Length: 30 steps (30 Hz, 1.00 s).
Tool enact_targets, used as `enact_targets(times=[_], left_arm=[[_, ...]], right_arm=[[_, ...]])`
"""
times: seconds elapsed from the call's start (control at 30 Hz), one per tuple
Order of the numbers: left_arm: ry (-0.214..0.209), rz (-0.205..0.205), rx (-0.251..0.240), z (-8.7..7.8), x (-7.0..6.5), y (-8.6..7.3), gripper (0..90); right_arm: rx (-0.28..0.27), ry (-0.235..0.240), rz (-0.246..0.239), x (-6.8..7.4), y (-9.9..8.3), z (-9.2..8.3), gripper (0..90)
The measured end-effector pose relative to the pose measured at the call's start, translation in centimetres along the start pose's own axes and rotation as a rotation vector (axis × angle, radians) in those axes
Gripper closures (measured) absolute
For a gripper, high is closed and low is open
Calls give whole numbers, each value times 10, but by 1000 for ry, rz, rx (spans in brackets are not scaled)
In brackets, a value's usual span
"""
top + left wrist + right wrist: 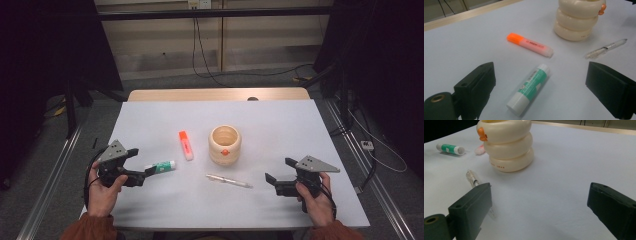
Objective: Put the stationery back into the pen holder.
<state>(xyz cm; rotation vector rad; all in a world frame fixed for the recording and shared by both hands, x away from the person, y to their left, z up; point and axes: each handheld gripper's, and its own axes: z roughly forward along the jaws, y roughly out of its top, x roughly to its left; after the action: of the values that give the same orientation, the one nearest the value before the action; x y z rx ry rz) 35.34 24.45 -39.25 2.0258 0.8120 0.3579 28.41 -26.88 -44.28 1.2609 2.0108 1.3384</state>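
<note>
The left hand-held gripper (141,165) is released, its jaws spread wide to either side of the green-and-white glue stick (529,88) lying on the white surface (280,125). The right hand-held gripper (280,170) is likewise released, near the clear plastic pen (229,181). Farther off lie an orange highlighter (185,145) and, beside it, a cream ringed pen pot (225,144).

The high view looks forward and down on the whole desk (280,120) from the person's side. The left gripper view sits low and close over the glue stick (530,87), facing the cream pen holder (576,22). The right gripper view, equally low, faces the same holder from its other side; both also catch the clear pen (472,180).
</note>
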Motion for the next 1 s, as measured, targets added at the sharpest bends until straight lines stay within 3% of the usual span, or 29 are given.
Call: enact_targets(times=[0.13,0.3,0.4,0.57,0.87,1.0], left_arm=[[2,11,52,3,9,-1,75],[-32,52,107,9,18,1,75],[-30,78,137,14,19,2,80],[-19,86,188,22,23,3,88],[-53,145,304,35,26,9,117],[-87,168,371,44,26,8,171]], right_arm=[[5,7,-2,1,-1,2,54],[10,16,-11,2,-1,4,54],[14,20,-11,3,-1,6,54],[18,18,-19,3,-1,7,54],[24,21,-21,3,-1,8,54],[27,21,-31,3,-2,9,54]])
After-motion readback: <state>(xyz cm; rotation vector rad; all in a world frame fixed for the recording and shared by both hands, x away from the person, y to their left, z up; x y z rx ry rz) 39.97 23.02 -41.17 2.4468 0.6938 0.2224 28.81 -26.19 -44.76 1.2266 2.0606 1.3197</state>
